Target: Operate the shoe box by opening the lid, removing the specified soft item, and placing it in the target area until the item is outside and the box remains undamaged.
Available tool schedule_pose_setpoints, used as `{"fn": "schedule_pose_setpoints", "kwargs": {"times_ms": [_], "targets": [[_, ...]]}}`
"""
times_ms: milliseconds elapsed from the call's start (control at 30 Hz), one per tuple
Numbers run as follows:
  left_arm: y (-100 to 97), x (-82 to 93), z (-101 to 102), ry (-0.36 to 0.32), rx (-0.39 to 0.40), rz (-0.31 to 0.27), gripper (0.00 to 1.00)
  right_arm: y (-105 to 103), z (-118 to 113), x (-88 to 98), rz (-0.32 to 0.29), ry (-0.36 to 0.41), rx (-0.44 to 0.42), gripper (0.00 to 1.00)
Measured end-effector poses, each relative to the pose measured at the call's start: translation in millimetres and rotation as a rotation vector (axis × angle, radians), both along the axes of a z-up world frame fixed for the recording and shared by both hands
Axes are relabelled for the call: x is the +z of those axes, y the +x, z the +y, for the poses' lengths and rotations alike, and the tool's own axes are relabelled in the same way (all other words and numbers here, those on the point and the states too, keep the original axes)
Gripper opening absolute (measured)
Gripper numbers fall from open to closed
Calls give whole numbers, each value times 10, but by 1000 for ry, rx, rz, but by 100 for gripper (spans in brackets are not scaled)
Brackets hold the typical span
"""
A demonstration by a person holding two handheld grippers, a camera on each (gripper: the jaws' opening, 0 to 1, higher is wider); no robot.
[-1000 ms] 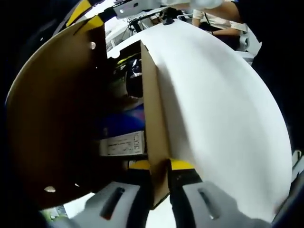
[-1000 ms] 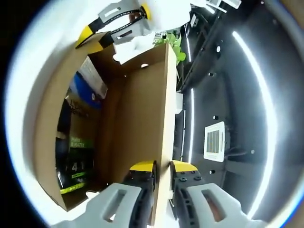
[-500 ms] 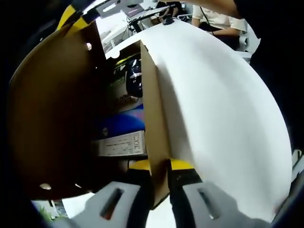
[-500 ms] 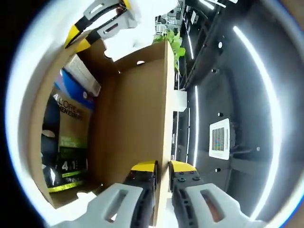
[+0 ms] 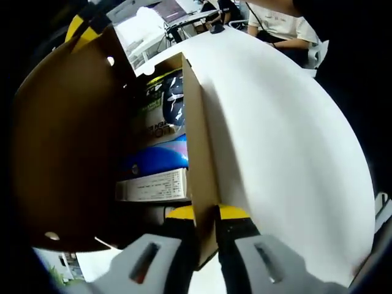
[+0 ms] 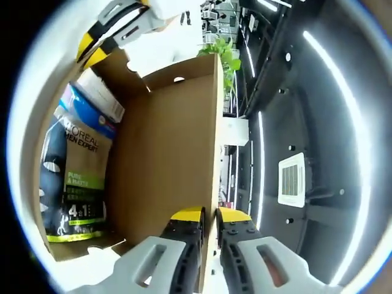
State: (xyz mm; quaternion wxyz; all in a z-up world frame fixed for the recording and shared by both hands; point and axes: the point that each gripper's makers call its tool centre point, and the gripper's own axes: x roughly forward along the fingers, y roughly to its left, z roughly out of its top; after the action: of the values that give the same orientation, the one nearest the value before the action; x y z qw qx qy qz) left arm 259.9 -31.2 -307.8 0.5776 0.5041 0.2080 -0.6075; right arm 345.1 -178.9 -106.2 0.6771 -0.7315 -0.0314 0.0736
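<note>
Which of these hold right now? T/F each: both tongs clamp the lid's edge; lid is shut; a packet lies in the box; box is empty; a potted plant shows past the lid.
1. Both tongs, left and right, clamp the lid edge. True.
2. The lid is shut. False: it is lifted, the box interior shows.
3. A printed packet lies in the box. True.
4. The box is empty. False: the packet, a blue item and a white carton sit inside.
5. A green plant shows past the lid. True.
</note>
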Motion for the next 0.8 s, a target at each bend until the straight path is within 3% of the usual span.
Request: {"fn": "schedule_pose_setpoints", "kwargs": {"times_ms": [300,500,800], "targets": [[14,1,-5,11,10,9,9,50,5,14,109,-14,-20,7],[30,-1,3,8,15,16,8,212,-24,47,216,27,-26,7],[62,-6,9,2,25,21,8,449,-73,49,326,25,-38,6]]}}
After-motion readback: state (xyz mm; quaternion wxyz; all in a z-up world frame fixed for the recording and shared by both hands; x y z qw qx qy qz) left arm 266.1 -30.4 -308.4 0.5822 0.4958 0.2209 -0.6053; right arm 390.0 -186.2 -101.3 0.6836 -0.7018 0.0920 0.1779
